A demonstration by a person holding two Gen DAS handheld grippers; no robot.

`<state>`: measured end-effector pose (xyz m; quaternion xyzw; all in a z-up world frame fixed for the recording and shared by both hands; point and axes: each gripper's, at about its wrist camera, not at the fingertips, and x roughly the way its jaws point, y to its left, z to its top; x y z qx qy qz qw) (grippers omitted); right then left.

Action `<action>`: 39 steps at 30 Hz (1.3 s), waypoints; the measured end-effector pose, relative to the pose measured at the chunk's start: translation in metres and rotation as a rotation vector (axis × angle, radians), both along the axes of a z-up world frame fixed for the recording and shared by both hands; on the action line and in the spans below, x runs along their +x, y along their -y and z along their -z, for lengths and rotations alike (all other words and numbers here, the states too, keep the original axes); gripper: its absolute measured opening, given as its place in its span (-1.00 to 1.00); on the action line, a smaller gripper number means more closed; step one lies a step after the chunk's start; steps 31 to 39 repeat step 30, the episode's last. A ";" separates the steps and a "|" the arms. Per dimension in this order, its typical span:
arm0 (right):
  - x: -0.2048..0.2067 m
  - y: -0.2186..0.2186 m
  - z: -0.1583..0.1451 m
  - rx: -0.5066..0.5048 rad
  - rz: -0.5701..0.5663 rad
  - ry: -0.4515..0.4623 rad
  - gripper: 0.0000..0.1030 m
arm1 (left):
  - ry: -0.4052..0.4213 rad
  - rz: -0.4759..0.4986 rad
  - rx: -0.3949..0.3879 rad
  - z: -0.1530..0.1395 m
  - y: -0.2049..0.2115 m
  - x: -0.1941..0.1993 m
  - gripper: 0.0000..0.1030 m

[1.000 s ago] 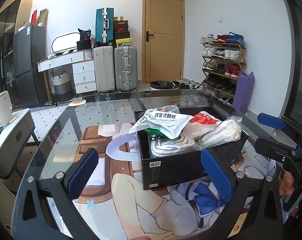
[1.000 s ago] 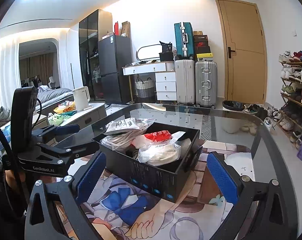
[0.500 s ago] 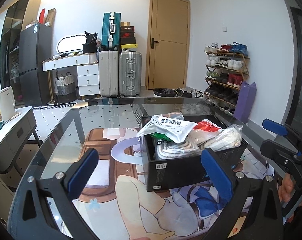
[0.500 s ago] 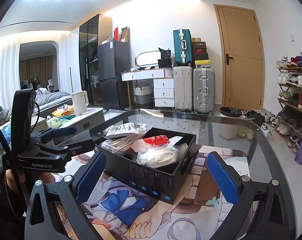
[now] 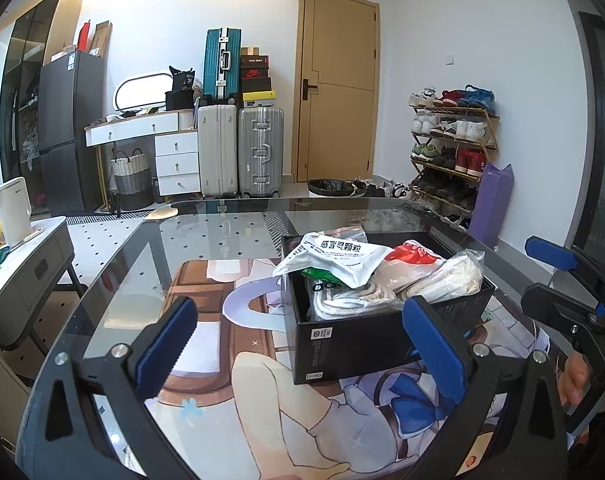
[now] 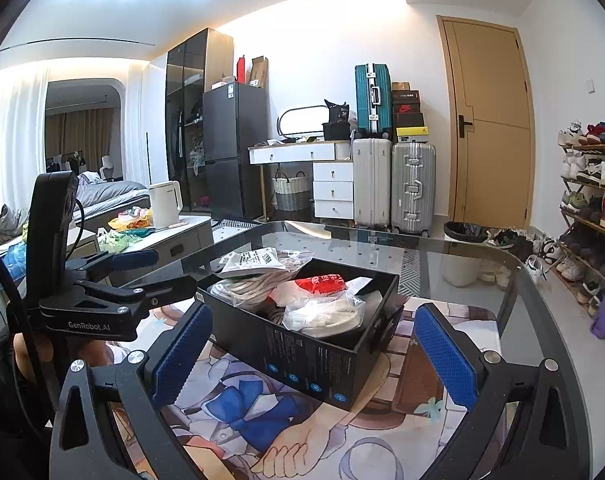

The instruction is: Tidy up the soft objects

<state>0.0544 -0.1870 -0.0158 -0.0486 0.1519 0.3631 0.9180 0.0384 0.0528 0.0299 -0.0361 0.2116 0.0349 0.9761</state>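
Observation:
A black box (image 5: 354, 336) stands on the printed mat (image 5: 262, 400), packed with soft packets: a white pouch with green print (image 5: 334, 258), a red-and-white packet (image 5: 412, 254), clear bags of pale fabric (image 5: 446, 276). It also shows in the right wrist view (image 6: 314, 360), with a clear bag (image 6: 322, 314) on top. My left gripper (image 5: 300, 344) is open and empty, held back from the box's near left corner. My right gripper (image 6: 312, 352) is open and empty in front of the box's long side. Each gripper shows in the other's view (image 5: 562, 280) (image 6: 134, 276).
The mat lies on a glass table (image 5: 206, 232) with a rounded far edge. A side cabinet with a white kettle (image 5: 12, 210) stands left of the table. Suitcases (image 5: 260, 152), a door and a shoe rack (image 5: 450, 148) line the far wall.
Both grippers have lifted and tilted upward, away from the box; the room sits lower in both views. Both stay open and empty. The box has not moved.

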 end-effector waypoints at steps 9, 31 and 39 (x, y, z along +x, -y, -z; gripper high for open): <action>0.002 0.001 0.000 -0.001 0.000 -0.001 0.99 | -0.001 -0.002 -0.001 0.000 0.000 0.001 1.00; 0.002 0.001 0.001 0.000 0.000 0.000 0.99 | -0.003 -0.002 0.000 0.004 -0.001 0.001 1.00; 0.002 0.001 0.001 0.000 0.000 0.000 0.99 | -0.003 -0.002 0.000 0.004 -0.001 0.001 1.00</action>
